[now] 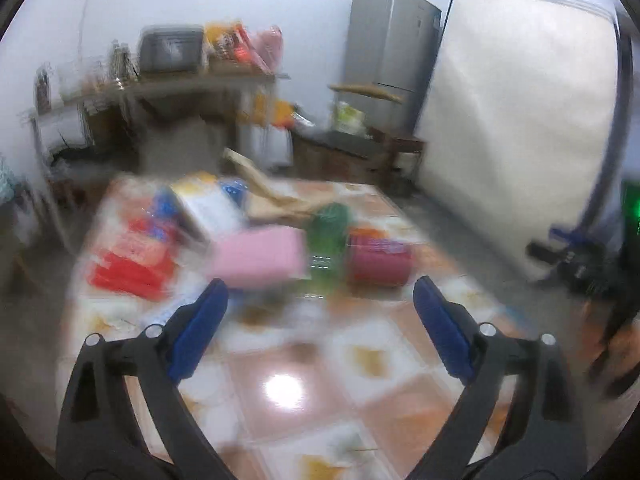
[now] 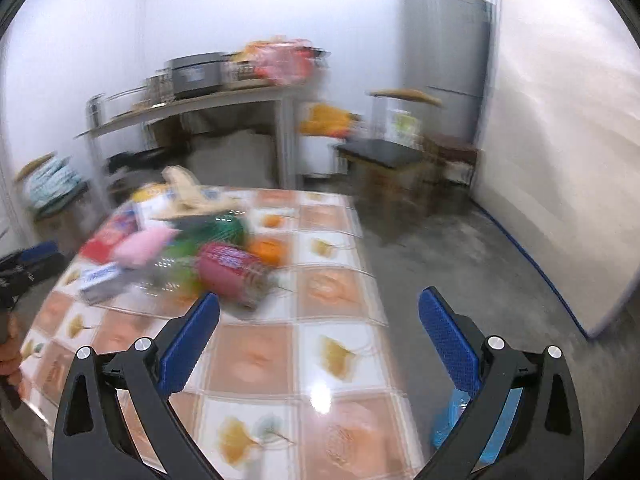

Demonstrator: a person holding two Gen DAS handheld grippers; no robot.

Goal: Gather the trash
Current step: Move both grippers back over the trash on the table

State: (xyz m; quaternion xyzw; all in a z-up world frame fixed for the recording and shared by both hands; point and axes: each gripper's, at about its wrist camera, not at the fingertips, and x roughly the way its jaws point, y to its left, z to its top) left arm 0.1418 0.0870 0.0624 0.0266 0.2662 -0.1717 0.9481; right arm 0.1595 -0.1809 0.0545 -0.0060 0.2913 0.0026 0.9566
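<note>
A blurred heap of trash lies at the far end of the tiled table [image 1: 304, 364]: a pink packet [image 1: 260, 258], a green bottle [image 1: 326, 236], a dark red can [image 1: 378, 262], red wrappers [image 1: 128, 266] and a white and yellow box [image 1: 208, 204]. My left gripper [image 1: 320, 292] hangs open above the table, short of the heap, nothing between its blue pads. In the right wrist view the same heap shows the pink packet [image 2: 144, 244], green bottle [image 2: 216, 232] and red can [image 2: 232, 266]. My right gripper [image 2: 320, 304] is open and empty over the table [image 2: 256, 360].
Behind the table a shelf [image 1: 200, 84] carries an oven and bags. A grey fridge [image 1: 390, 52] and a leaning white mattress [image 1: 516, 120] stand at the right. A dark stool [image 2: 384, 156] sits on the concrete floor [image 2: 460, 272]. Something blue [image 2: 452, 428] lies beside the table.
</note>
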